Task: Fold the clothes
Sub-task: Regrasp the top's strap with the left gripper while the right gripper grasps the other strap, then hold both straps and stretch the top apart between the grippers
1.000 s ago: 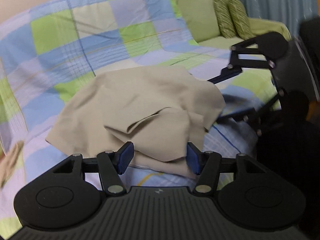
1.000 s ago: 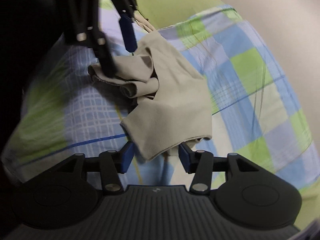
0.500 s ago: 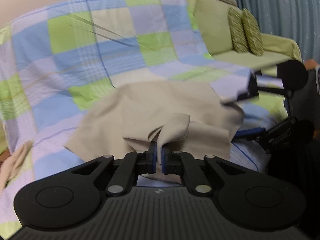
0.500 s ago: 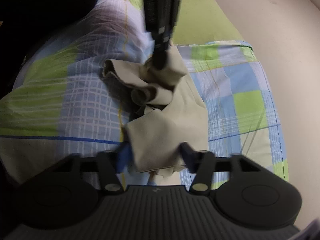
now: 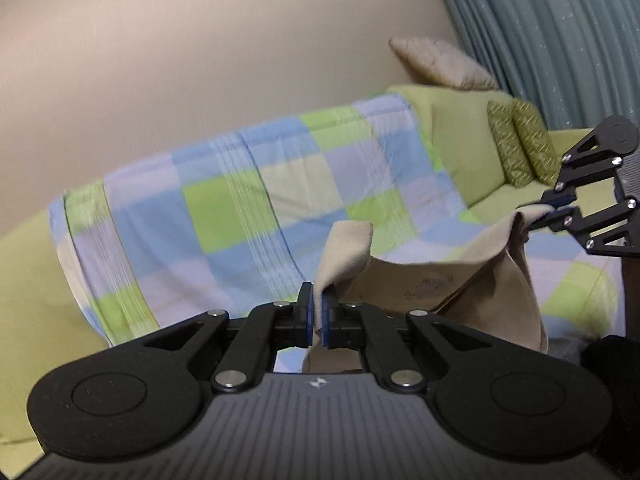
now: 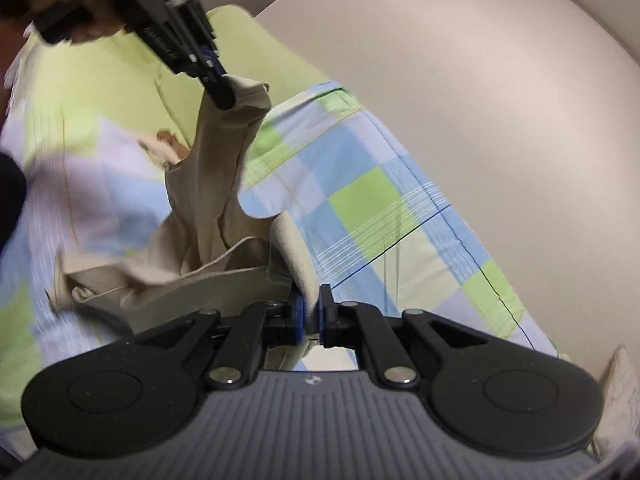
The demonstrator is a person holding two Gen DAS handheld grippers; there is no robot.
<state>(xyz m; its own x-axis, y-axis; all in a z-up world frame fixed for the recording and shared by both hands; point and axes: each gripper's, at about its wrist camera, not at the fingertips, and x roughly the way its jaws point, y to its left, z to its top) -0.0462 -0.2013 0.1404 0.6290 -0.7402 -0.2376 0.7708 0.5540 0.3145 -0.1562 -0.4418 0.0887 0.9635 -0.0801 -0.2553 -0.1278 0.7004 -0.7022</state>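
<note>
Both tools pinched tight on the beige garment point(image 5: 420, 280), left tool point(image 5: 317, 316) and right tool point(image 6: 311, 316) each gripping an edge, cloth hanging above the checked bedspread point(image 5: 224, 216): pick-up step done, next needing arms spread to pull it flat before folding

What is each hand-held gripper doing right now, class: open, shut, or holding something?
Left hand-held gripper: shut on the beige garment.
Right hand-held gripper: shut on the same garment.
</note>
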